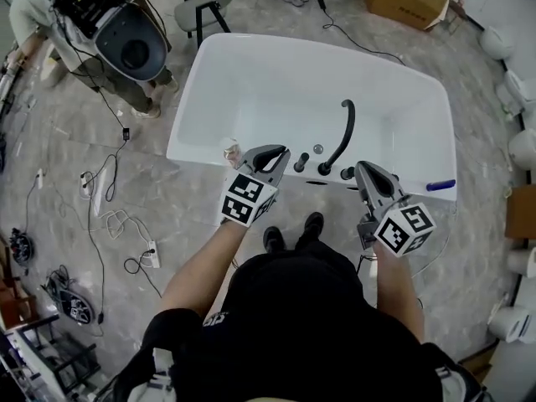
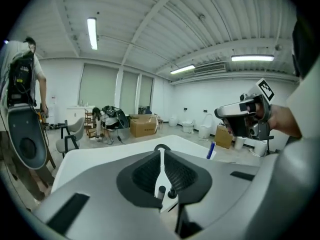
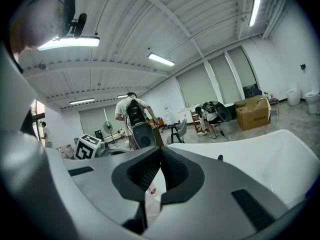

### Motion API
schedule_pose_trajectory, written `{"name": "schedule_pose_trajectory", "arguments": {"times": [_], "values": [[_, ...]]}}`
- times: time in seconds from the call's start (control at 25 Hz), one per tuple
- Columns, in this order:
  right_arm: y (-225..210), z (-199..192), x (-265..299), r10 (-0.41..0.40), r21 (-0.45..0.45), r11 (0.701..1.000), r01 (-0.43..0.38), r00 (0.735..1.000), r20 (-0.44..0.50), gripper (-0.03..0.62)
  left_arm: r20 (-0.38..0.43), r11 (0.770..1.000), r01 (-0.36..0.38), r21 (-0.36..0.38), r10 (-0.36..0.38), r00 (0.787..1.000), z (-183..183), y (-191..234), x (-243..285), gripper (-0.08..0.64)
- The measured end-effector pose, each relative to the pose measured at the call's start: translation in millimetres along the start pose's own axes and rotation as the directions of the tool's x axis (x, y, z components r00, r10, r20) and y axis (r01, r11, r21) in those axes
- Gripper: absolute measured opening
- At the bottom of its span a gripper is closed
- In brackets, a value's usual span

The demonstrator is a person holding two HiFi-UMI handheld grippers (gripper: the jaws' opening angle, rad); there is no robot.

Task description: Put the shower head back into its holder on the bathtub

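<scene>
left gripper (image 1: pixel 281 152): jaws together, empty | right gripper (image 1: pixel 361 168): jaws together, empty | black fittings (image 1: pixel 324 169) on bathtub (image 1: pixel 188 145) rim: 3 o'clock from left, 9 o'clock from right; shower head indistinguishable among them

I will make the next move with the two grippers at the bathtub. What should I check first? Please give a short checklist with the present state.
1. Left gripper empty: ok, fingers together, nothing between them.
2. Right gripper empty: ok, fingers together, nothing held.
3. Shower head in its holder: cannot tell. A curved black fitting stands on the bathtub rim, but I cannot tell which part it is.
4. Rim beside the left gripper free: not ok, a small container stands there.
5. Bystander apart from the tub: ok.
</scene>
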State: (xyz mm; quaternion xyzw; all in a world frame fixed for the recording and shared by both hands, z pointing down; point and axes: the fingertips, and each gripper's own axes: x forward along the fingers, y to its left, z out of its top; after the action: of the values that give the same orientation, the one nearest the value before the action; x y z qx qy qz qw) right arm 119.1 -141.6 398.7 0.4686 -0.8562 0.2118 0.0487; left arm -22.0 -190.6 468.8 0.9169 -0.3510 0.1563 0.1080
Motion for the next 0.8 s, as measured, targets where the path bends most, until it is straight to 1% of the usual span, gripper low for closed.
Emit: {"name": "schedule_pose_trajectory", "arguments": {"times": [0.12, 0.24, 0.28, 0.36, 0.48, 0.52, 0.6, 0.68, 0.72, 0.8], "values": [[8.2, 13.1, 0.9, 0.005, -0.033, 0.999, -0.004, 0.999, 0.039, 0.015, 0.03, 0.997, -0.012, 0.075, 0.009, 0.999, 19.8, 6.5, -21.3, 0.032], [17.8, 22.1, -7.7, 0.033, -0.063, 0.998, -0.029, 0.997, 0.068, 0.014, 0.053, 0.993, -0.002, 0.12, -0.005, 0.999, 36.5, 3.5, -41.7, 0.028], [19.9, 24.1, -11.4, 0.041, -0.077, 0.996, -0.036, 0.996, 0.073, 0.014, 0.062, 0.993, 0.002, 0.121, -0.01, 0.998, 41.4, 1.5, -48.4, 0.026], [21.3, 29.9, -16.2, 0.055, -0.113, 0.993, -0.046, 0.995, 0.078, 0.014, 0.073, 0.995, 0.005, 0.097, -0.012, 0.997, 49.9, -0.4, -59.5, 0.018], [16.4, 43.5, -19.0, 0.074, -0.164, 0.985, -0.059, 0.993, 0.09, 0.012, 0.069, 0.996, -0.024, 0.09, 0.017, 0.997, 61.2, -1.4, -66.1, 0.018], [14.8, 47.7, -21.1, 0.088, -0.177, 0.982, -0.069, 0.991, 0.1, 0.012, 0.079, 0.996, -0.023, 0.09, 0.016, 0.997, 65.8, -5.0, -67.0, 0.017], [13.4, 56.7, -28.0, 0.106, -0.207, 0.975, -0.081, 0.988, 0.114, 0.012, 0.125, 0.998, 0.011, 0.068, -0.019, 0.992, 78.2, -16.7, -67.3, 0.017], [8.1, 66.3, -33.0, 0.103, -0.255, 0.964, -0.071, 0.988, 0.114, 0.012, 0.16, 0.998, 0.04, 0.044, -0.047, 0.986, 91.0, -24.8, -61.1, 0.017], [3.6, 69.7, -34.2, 0.104, -0.272, 0.96, -0.069, 0.988, 0.115, 0.012, 0.164, 0.998, 0.04, 0.044, -0.047, 0.985, 95.7, -26.4, -56.1, 0.017], [-6.1, 73.4, -35.5, 0.109, -0.278, 0.958, -0.071, 0.986, 0.125, 0.011, 0.166, 0.998, 0.025, 0.054, -0.034, 0.986, 102.4, -27.7, -47.2, 0.017]]}}
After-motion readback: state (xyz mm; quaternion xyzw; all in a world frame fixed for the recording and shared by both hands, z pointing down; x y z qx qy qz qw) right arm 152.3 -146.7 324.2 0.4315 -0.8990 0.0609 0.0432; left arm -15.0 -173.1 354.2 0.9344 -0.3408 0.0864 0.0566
